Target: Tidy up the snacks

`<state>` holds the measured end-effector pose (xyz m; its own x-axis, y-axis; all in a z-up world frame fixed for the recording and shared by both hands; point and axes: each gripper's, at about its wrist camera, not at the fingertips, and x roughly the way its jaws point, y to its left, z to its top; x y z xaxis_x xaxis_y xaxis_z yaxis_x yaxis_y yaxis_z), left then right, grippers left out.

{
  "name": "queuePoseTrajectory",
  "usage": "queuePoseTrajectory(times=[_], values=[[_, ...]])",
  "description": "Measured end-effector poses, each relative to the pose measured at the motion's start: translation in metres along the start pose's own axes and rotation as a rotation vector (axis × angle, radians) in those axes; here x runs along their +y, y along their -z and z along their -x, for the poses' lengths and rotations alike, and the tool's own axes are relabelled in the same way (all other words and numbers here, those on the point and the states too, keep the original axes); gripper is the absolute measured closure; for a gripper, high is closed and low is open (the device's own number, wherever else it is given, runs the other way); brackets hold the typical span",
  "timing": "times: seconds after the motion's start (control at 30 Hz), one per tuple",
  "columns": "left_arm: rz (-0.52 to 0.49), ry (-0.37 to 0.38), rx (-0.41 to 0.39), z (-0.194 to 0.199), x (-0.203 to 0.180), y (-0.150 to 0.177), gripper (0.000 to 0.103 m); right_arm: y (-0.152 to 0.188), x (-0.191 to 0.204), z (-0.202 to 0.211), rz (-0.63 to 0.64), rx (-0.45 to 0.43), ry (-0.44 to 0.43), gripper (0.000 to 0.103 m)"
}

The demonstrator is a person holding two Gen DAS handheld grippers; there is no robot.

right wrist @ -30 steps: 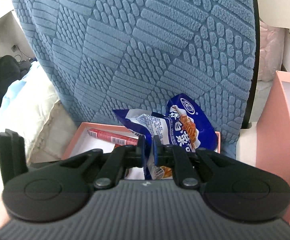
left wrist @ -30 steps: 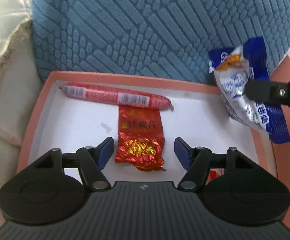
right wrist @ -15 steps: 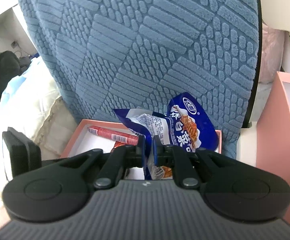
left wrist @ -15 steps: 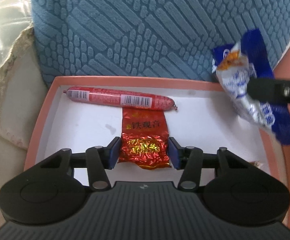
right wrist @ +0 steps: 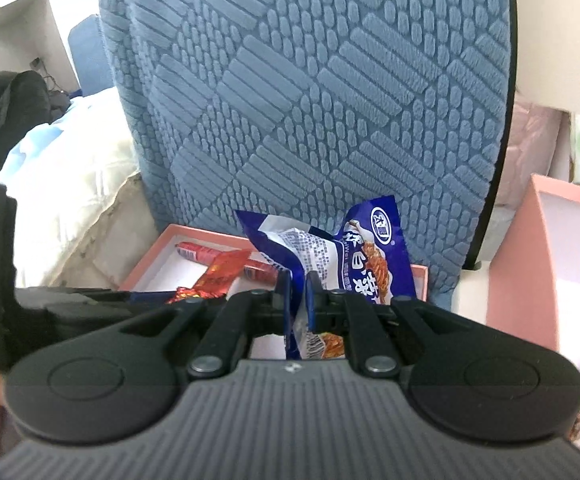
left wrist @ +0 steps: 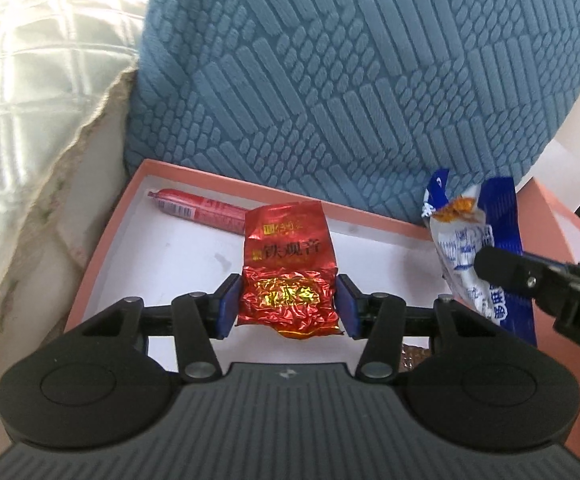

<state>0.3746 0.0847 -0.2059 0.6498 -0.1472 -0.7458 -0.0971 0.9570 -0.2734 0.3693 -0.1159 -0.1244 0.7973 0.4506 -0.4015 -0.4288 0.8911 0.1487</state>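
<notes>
Left hand-held gripper [left wrist: 288,306] pinches red foil packet [left wrist: 288,268] upright over pink tray [left wrist: 102,236] – long axis vertical; right hand-held gripper [right wrist: 297,294] clamped on blue snack bag [right wrist: 329,256]; sausage [left wrist: 200,210] lies crosswise along tray's far edge.

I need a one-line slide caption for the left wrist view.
Left gripper holds a red foil packet above a pink tray.

A crinkled red foil packet [left wrist: 289,276] with gold print stands upright at the centre of the left wrist frame, its lower half pinched at both sides. Behind it, upper left, a red wrapped sausage [left wrist: 200,210] lies flat in the pink-rimmed white tray [left wrist: 106,236]. At the right edge a blue-and-white snack bag [left wrist: 469,248] hangs crumpled, tilted, above the tray's right rim.
</notes>
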Motion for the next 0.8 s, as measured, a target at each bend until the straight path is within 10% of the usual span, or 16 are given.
queuePoseTrajectory(times=[0.8], values=[[0.091, 0.129, -0.130, 0.100, -0.016, 0.030, 0.047, 0.056, 0.035, 0.078, 0.068, -0.065, 0.027, 0.092]])
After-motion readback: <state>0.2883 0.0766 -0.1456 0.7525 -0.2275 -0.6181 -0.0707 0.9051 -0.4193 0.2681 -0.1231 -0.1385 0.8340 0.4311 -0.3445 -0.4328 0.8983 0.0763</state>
